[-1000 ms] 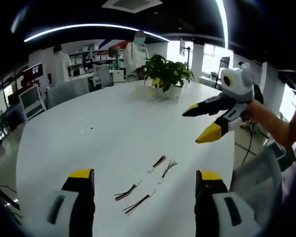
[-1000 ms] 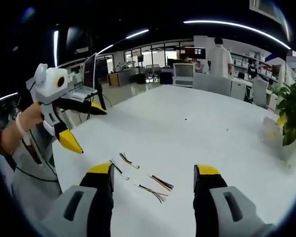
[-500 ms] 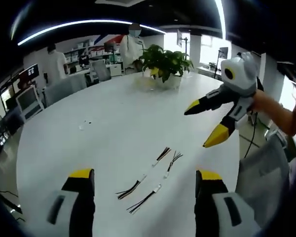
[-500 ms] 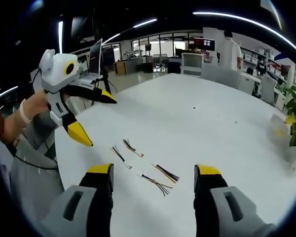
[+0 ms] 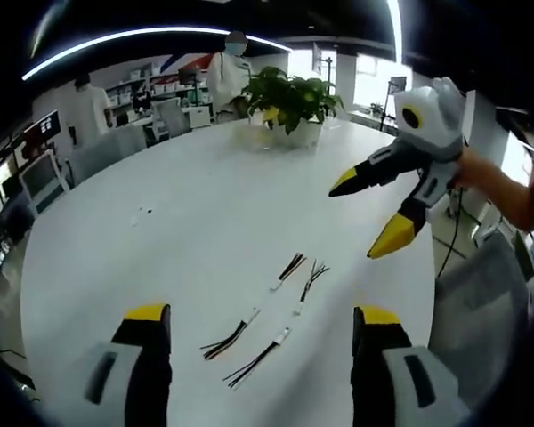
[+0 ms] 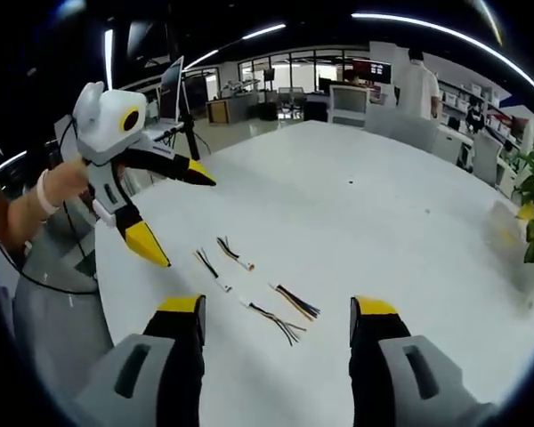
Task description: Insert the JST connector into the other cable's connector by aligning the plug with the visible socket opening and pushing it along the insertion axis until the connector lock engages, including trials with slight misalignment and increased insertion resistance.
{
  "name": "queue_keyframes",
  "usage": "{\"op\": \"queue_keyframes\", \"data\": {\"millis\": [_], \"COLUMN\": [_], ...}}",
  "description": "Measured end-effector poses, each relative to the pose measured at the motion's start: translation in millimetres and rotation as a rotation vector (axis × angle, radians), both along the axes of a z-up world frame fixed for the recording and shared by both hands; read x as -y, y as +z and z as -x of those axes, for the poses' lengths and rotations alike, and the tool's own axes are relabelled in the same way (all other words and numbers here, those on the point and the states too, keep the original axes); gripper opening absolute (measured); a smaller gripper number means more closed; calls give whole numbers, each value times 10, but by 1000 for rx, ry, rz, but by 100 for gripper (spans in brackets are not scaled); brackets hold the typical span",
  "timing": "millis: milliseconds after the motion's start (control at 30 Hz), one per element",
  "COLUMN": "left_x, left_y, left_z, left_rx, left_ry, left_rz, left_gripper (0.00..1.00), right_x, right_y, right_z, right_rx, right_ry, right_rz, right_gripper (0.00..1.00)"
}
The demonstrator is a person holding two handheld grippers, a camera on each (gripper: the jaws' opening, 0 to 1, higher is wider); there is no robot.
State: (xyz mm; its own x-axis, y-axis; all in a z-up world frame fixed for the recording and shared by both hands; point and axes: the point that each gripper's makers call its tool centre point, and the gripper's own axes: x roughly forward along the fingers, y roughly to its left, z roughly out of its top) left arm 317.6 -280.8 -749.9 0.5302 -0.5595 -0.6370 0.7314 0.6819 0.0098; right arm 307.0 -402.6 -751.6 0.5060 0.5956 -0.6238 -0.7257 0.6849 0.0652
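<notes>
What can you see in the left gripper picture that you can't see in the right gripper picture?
The left gripper view has the whole potted plant at the table's far edge and the right gripper hanging open over the table. The right gripper view has the left gripper, also open, a monitor behind it, and just the plant's leaves at the picture's edge. Both have the white table and the four short cables lying loose on it, untouched.
</notes>
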Motion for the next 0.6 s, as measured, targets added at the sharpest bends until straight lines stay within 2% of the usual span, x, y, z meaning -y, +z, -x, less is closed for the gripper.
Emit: {"op": "queue_keyframes", "data": {"millis": [267, 600], "left_x": [-21, -82], "left_y": [-11, -173], "left_z": [-40, -47], "left_rx": [14, -10], "left_ry": [5, 5], "left_rz": [7, 14], "left_gripper": [82, 81], "right_x": [-34, -37], "right_y": [-67, -197], "right_z": [2, -6], "right_rx": [-7, -35], "right_ry": [18, 20], "right_rz": [11, 33], "right_gripper": [63, 62]}}
